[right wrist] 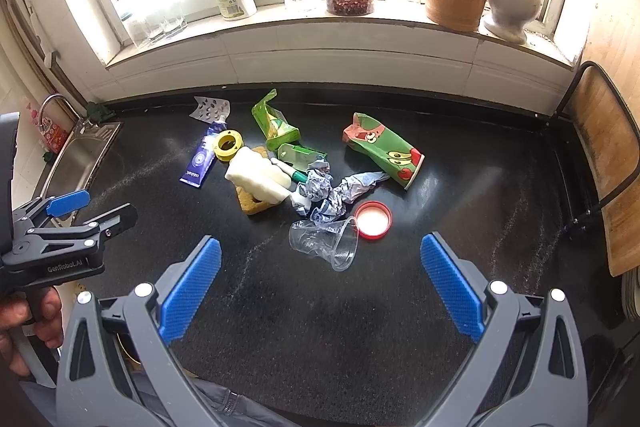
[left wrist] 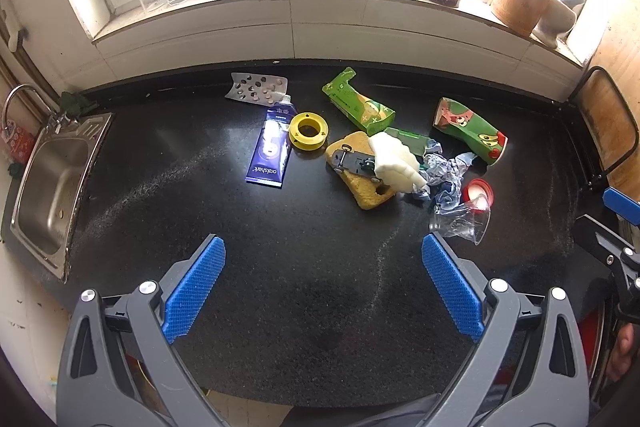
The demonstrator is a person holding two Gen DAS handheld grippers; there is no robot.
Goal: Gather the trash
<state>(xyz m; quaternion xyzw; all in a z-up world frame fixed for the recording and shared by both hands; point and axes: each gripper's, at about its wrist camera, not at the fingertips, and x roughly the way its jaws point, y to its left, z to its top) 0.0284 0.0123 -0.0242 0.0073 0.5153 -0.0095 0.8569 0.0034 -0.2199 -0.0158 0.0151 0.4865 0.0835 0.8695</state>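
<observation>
Step in hand: the start of collecting, by my reading; nothing is picked up and the litter lies untouched on the black counter (left wrist: 280, 287).
Left gripper (left wrist: 324, 247): spread wide and empty, low in its own frame, over bare counter and well short of the pile.
Right gripper (right wrist: 320, 251): also spread wide and empty; the crushed clear cup (right wrist: 326, 243) lies just ahead, between its blue fingers.
Trash location: centre of both frames: toothpaste tube (left wrist: 270, 151), yellow spool (left wrist: 308, 129), blister pack (left wrist: 256, 87), green carton (left wrist: 358, 105), cartoon carton (right wrist: 382, 149), sponge (left wrist: 360, 171), crumpled paper (right wrist: 332, 193), red lid (right wrist: 374, 219).
Sink (left wrist: 52, 183): left edge of the frame, apart from the litter.
Bin: none visible in either view.
Next move calls for: probably the right gripper easing forward onto the cup and closing gently, since the thin plastic may buckle or slip.
</observation>
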